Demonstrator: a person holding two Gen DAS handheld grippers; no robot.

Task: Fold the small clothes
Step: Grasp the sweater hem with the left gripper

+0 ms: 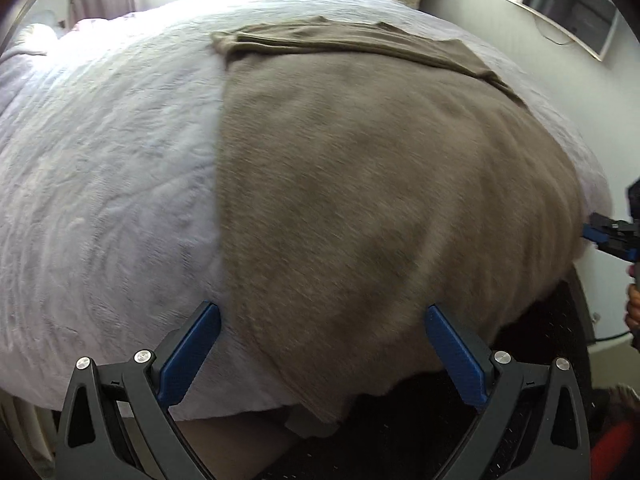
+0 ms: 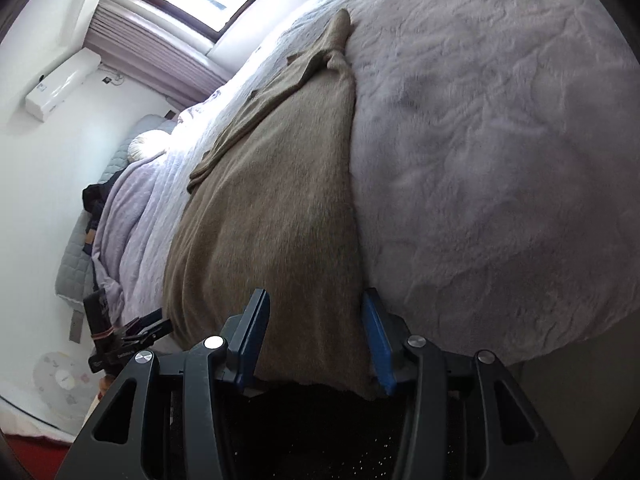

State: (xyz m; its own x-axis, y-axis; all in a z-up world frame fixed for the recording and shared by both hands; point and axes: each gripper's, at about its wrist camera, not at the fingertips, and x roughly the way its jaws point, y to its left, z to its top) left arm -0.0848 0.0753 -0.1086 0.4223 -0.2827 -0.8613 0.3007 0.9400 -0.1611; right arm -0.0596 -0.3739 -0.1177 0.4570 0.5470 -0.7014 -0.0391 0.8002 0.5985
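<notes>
Sweater (image 1: 360, 184) flat on bed (image 1: 100, 168), hem hanging over the near edge.
Left gripper (image 1: 322, 354) wide open, right gripper (image 2: 316, 340) partly open, both empty at hem corners; shallow grips may let knit slip.

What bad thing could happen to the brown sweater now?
The brown sweater hangs over the bed edge, so it might slide off. Both tongs, left tongs and right tongs, are open around its hem, so a pinch might catch only one layer. The sleeves folded across the top could come undone when lifted.
</notes>
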